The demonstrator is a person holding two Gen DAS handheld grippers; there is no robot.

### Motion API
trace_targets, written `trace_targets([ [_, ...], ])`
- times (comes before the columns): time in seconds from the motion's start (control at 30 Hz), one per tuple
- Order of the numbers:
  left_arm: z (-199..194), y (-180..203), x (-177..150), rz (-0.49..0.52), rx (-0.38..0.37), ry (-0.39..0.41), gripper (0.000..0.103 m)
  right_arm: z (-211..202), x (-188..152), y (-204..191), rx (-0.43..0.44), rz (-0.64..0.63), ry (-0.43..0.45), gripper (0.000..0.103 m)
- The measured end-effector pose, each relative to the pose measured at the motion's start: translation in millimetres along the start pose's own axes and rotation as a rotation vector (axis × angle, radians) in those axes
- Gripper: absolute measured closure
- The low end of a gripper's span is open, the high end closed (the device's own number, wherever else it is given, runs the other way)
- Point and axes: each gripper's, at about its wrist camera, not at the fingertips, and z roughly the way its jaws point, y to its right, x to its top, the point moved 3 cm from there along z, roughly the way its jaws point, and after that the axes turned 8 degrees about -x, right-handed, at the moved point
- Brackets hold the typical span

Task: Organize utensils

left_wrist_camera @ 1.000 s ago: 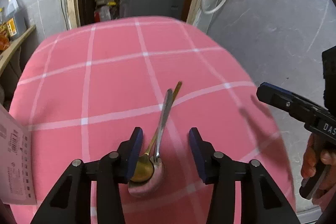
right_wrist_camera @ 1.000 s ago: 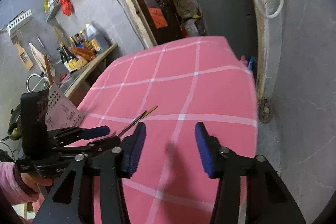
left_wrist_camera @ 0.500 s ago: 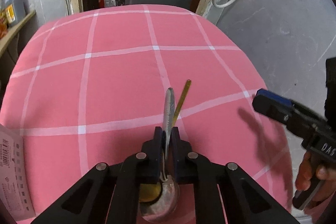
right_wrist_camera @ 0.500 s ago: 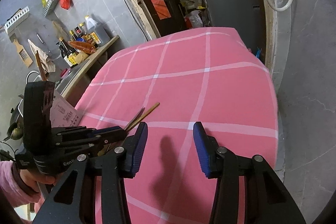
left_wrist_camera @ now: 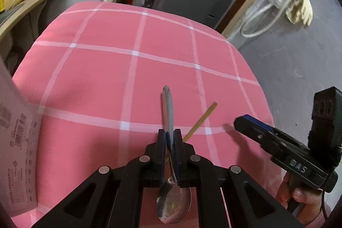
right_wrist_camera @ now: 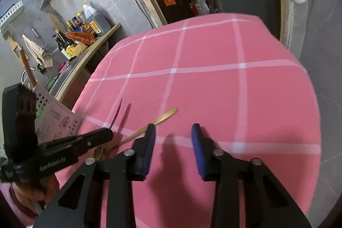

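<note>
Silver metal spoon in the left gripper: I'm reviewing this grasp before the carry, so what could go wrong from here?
1. The left gripper pinches the silver metal spoon on its thin handle near the bowl, so it may pivot or slip.
2. The gold-coloured spoon lies right beside it on the pink checked tablecloth and could get dragged.
3. The open right gripper hovers close by; the two could collide.
</note>
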Motion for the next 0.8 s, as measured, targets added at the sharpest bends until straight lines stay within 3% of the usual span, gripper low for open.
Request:
trace_targets([
  [0.07,-2,-6,0,-0.029,-0.001,0.006,0.095,5,4,-6,0.011,0.025,-0.016,0.08],
  [0.17,-4,-14,-2,-0.084,-0.003,0.007,0.095,23,1,-13,0.033,0.077,-0.11,0.085],
  [0.23,-5,-20,-5,-0.12,-0.005,0.005,0.095,28,2,-21,-0.003,0.075,-0.126,0.086],
  [0.57,-4,-28,-14,-0.212,-0.057,0.02,0.095,45,11,-44,-0.121,0.117,-0.171,0.086],
  [0.8,-7,-32,-21,-0.253,-0.086,0.027,0.095,54,21,-60,-0.186,0.058,-0.191,0.085],
])
